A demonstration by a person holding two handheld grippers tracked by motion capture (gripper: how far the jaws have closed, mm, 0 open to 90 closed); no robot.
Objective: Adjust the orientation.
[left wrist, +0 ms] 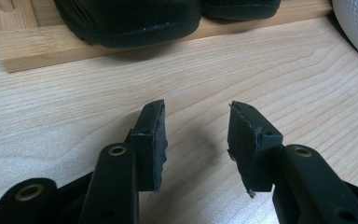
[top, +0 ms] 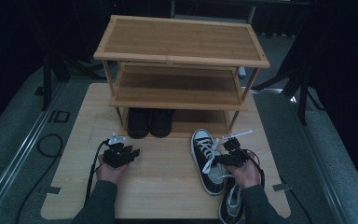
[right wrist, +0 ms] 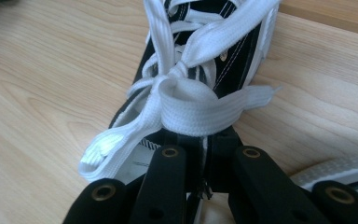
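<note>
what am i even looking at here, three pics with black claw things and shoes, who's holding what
A person at a wooden table holds one hand-held gripper in each hand. The wide picture looks down from above; each close-up is from a camera riding on one gripper, looking along its black jaws.

The left hand-held gripper hovers over bare table, jaws open and holding nothing. The right hand-held gripper has its jaws closed on the rim of a black-and-white sneaker, just under its white laces.

Behind stands a wooden shoe rack with a pair of black shoes on its bottom shelf. A second sneaker lies at the table's near edge.
</note>
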